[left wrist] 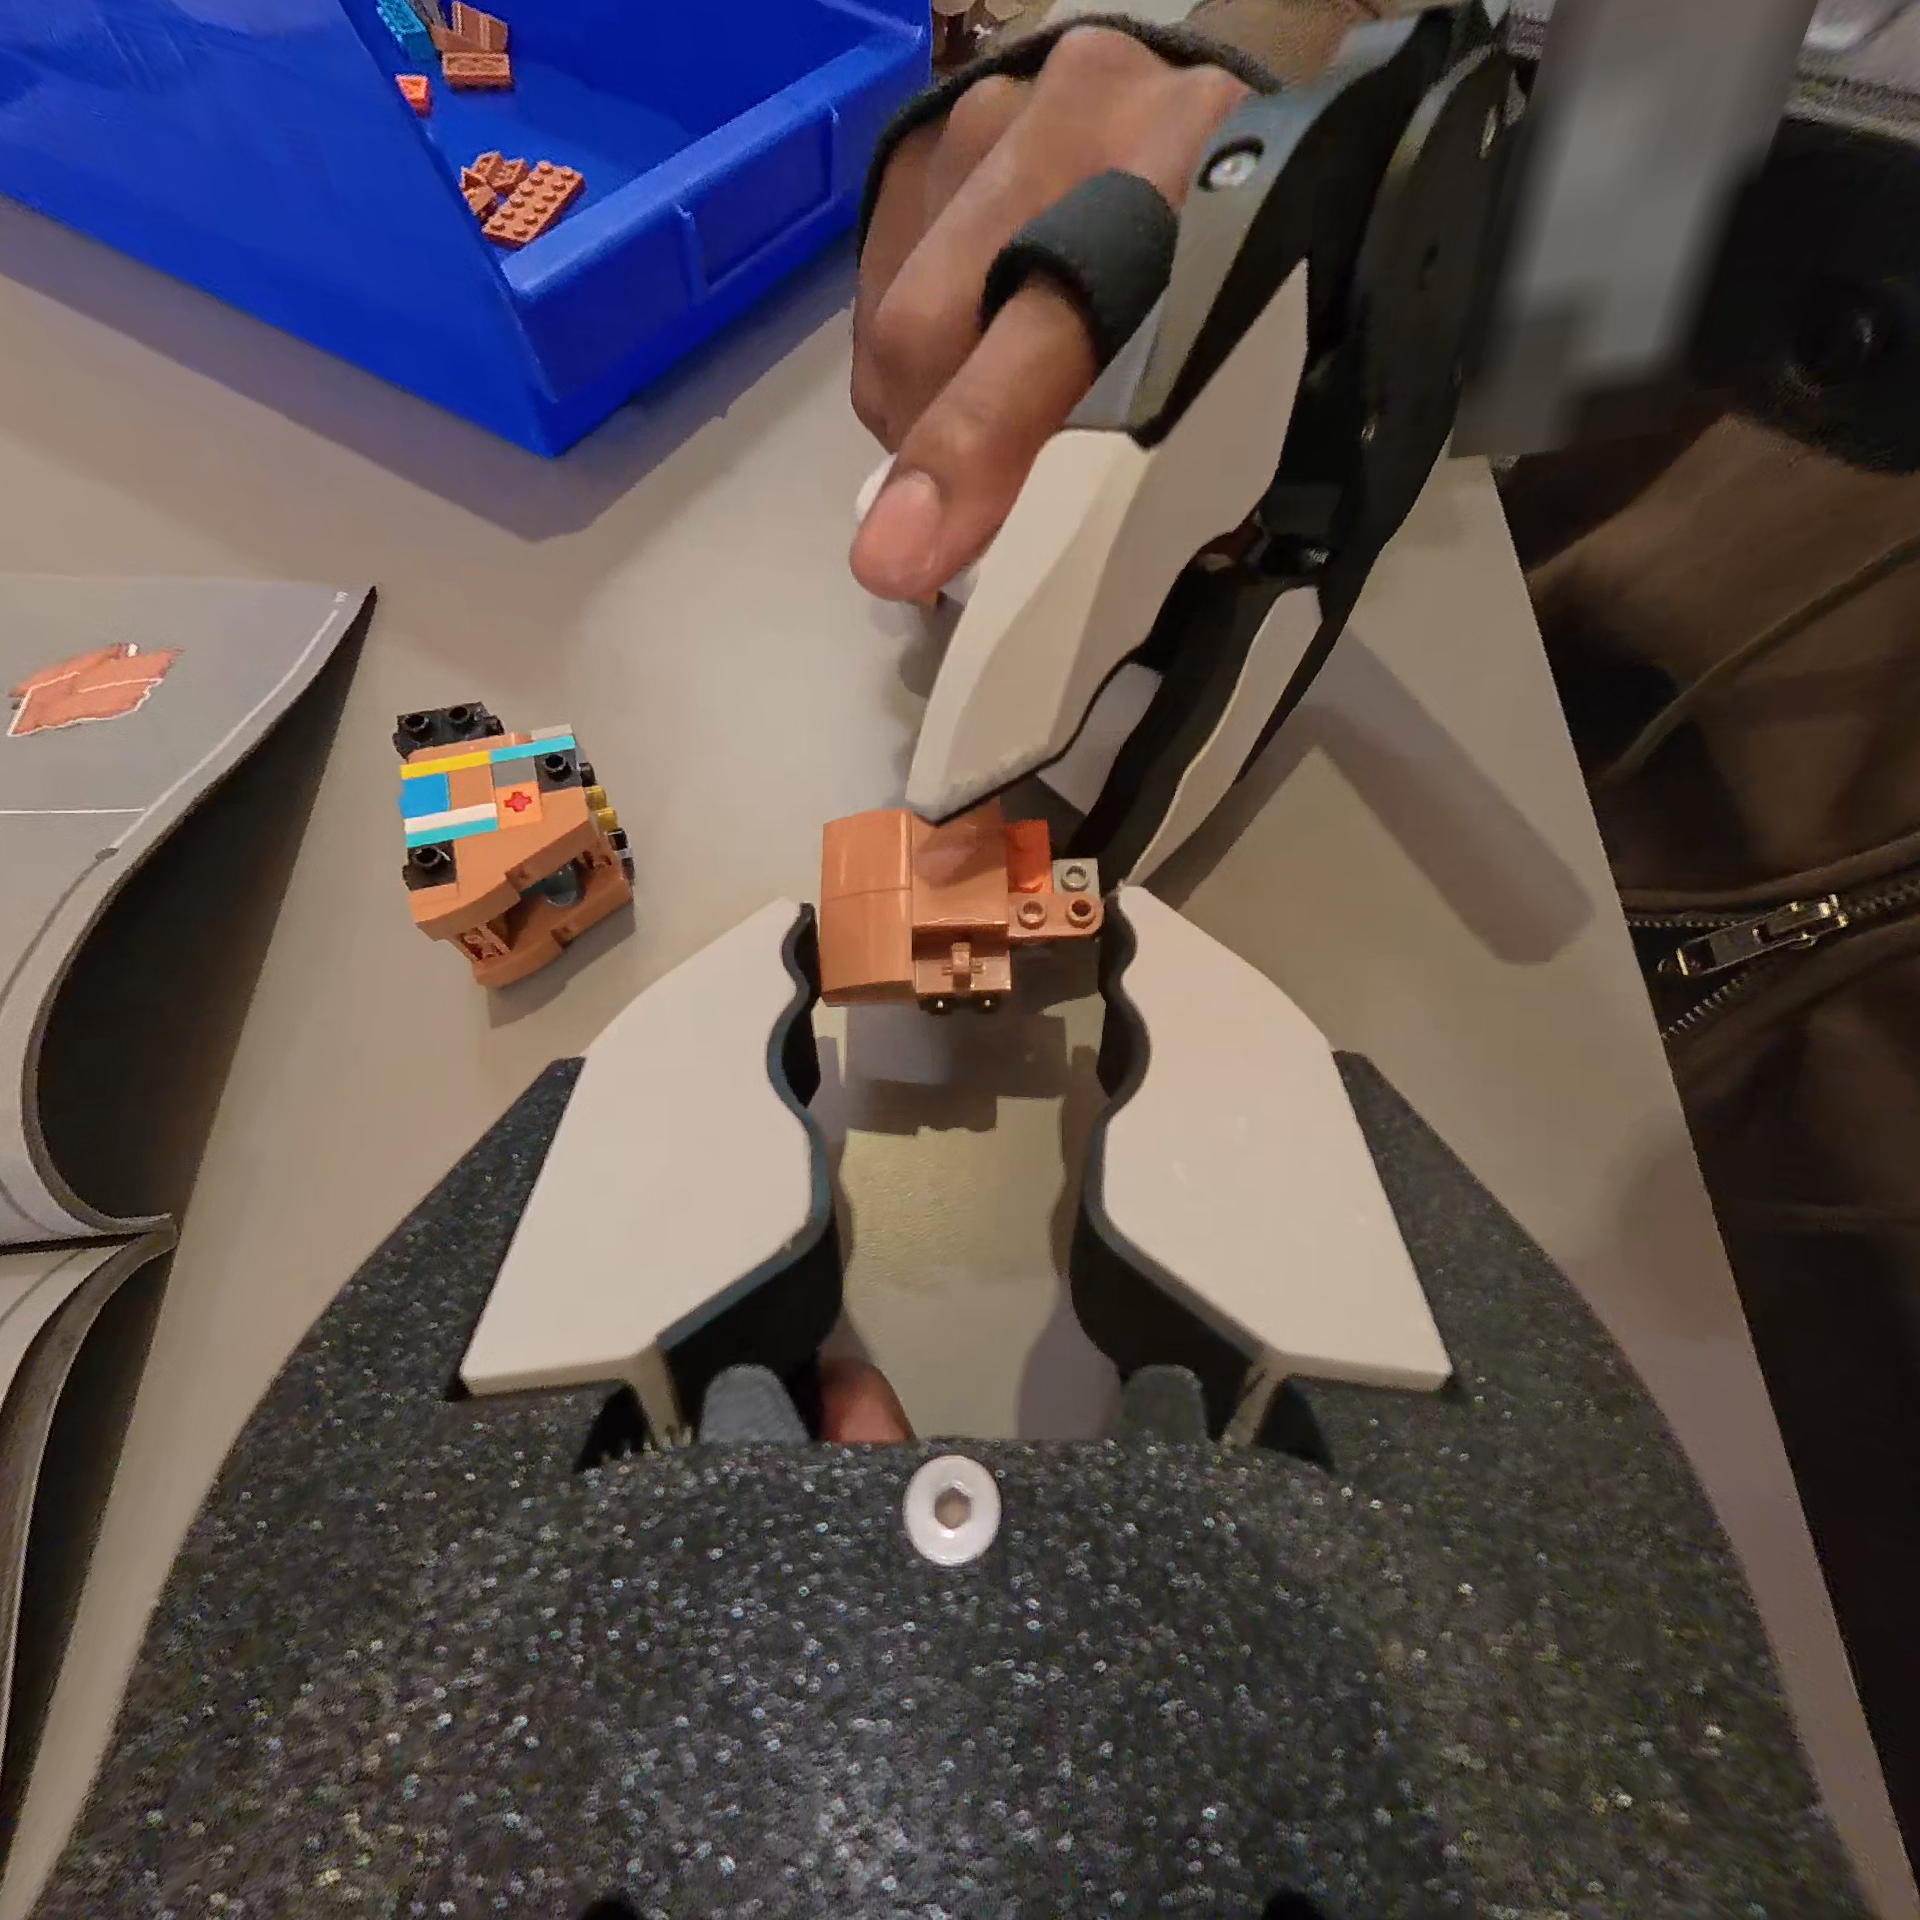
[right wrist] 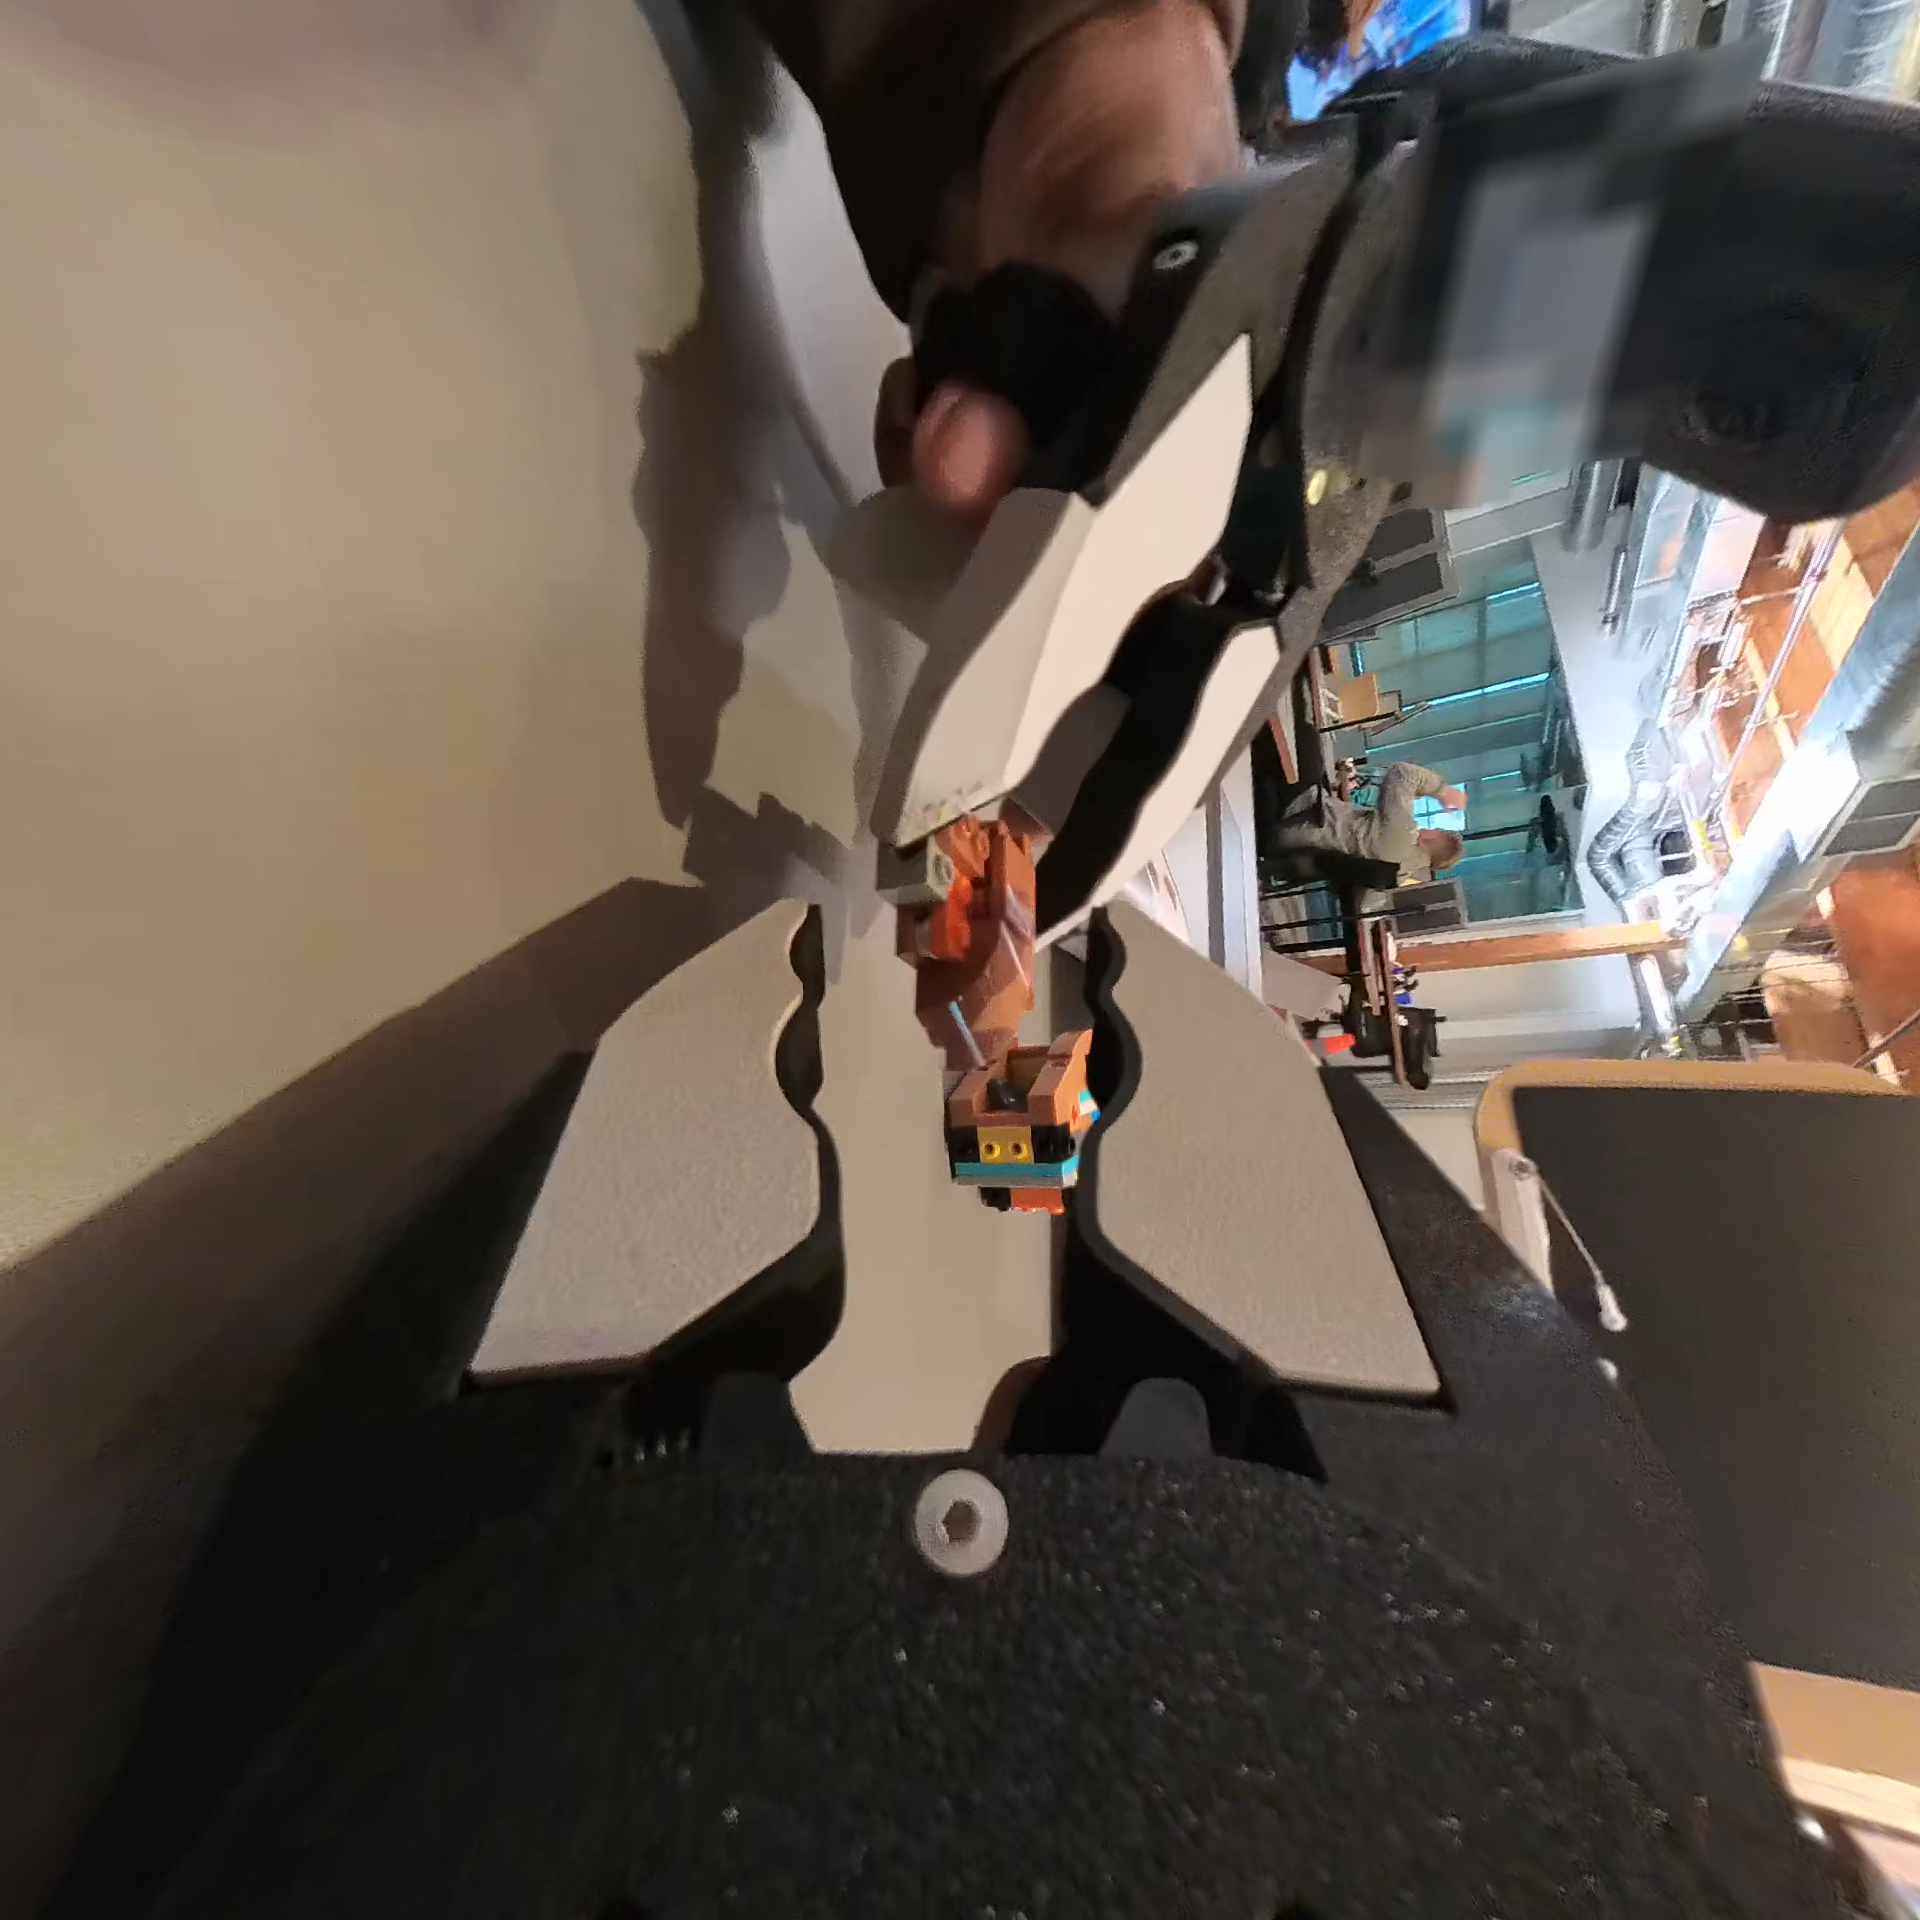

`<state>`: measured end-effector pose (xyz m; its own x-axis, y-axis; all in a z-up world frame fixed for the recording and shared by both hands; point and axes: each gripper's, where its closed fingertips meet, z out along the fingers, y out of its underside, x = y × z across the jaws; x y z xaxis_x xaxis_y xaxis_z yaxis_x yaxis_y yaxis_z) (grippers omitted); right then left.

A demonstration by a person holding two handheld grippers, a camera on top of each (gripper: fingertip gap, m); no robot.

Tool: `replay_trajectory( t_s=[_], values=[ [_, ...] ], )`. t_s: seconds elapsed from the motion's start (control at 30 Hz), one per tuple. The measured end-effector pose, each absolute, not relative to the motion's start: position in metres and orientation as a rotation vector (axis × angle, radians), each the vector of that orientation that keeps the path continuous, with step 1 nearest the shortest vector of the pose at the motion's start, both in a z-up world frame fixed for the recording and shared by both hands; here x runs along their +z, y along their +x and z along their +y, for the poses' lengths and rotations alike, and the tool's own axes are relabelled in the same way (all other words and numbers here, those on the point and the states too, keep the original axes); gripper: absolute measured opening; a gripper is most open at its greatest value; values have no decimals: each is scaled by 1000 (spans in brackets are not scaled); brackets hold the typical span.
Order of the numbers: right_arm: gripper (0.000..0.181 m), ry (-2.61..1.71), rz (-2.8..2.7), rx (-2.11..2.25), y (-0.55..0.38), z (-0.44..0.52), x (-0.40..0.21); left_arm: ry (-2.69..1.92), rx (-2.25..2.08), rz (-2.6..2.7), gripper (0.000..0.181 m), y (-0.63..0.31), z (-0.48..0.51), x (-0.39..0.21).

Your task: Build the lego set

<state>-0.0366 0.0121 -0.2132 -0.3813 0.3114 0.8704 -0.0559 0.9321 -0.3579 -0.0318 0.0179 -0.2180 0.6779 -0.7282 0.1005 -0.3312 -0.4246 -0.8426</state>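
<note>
Left gripper (left wrist: 956, 925) filled the foreground of the left wrist view, jaws gaping, nothing between them. Just past its fingertips sat the small brown lego piece (left wrist: 914, 914), held above the table (left wrist: 727, 582) by the right gripper (left wrist: 1023, 831), which came down from the upper right and was clamped on it. The hand (left wrist: 997, 312) on that gripper had one finger extended along its side.

In the right wrist view the picture was rolled sideways: the right gripper's (right wrist: 956, 935) own jaws looked parted, yet the other view showed the piece pinched.

Left of the brown piece, apart from it, the multicoloured lego sub-assembly (left wrist: 509, 852) lay on the table, tilted. Farther left was the open instruction booklet (left wrist: 156, 831). Behind, a blue bin (left wrist: 623, 291) held loose brown bricks (left wrist: 520, 197).
</note>
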Motion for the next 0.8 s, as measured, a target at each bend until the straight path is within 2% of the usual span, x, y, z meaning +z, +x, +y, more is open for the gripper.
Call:
replay_trajectory(
  t_s=[0.33, 0.5, 0.8],
  values=[
    [44, -109, -1875, 288, -43, 9, -213, -2017, -639, 797, 52, -29, 16, -214],
    [22, -101, -1822, 259, -45, 12, -207, -1997, -679, 785, 52, -26, 15, -210],
    [20, -68, -1835, 254, -43, 10, -206, -2005, -738, 780, 52, -22, 13, -210]
  ],
)
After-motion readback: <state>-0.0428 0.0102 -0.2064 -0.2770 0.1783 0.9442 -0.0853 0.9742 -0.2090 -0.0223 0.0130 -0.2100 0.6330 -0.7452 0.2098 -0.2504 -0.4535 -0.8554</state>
